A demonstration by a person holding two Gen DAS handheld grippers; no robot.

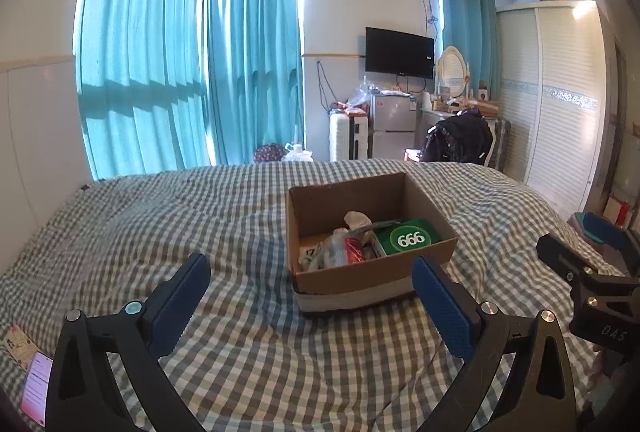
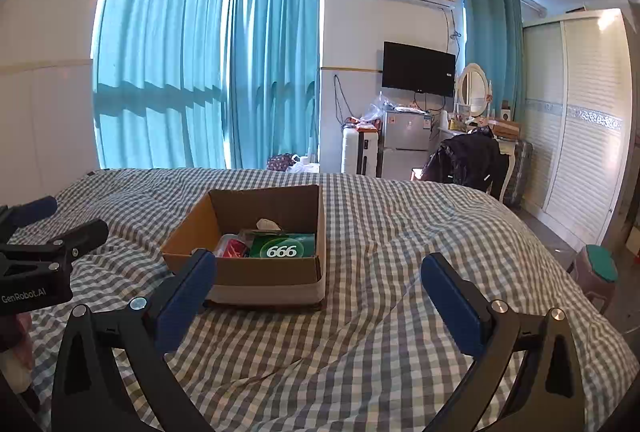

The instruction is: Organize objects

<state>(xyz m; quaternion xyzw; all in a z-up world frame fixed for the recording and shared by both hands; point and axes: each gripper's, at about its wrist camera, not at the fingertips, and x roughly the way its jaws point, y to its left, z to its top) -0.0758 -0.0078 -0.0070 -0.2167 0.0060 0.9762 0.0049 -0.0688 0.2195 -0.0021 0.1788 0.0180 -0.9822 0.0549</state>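
The left gripper (image 1: 311, 286) is being held level and pointed forward, its blue-padded fingers (image 1: 444, 306) spread wide with nothing between them. The right gripper (image 2: 318, 286) is being held alongside in the same pose, fingers (image 2: 186, 290) parted wide and empty. The two are being kept apart, side by side.

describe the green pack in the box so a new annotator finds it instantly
On the checked bed sits one open cardboard box. Inside, against its right wall, lies the green pack, flat, beside a red item and crumpled plastic. It alone is green and bears a white oval reading 666.
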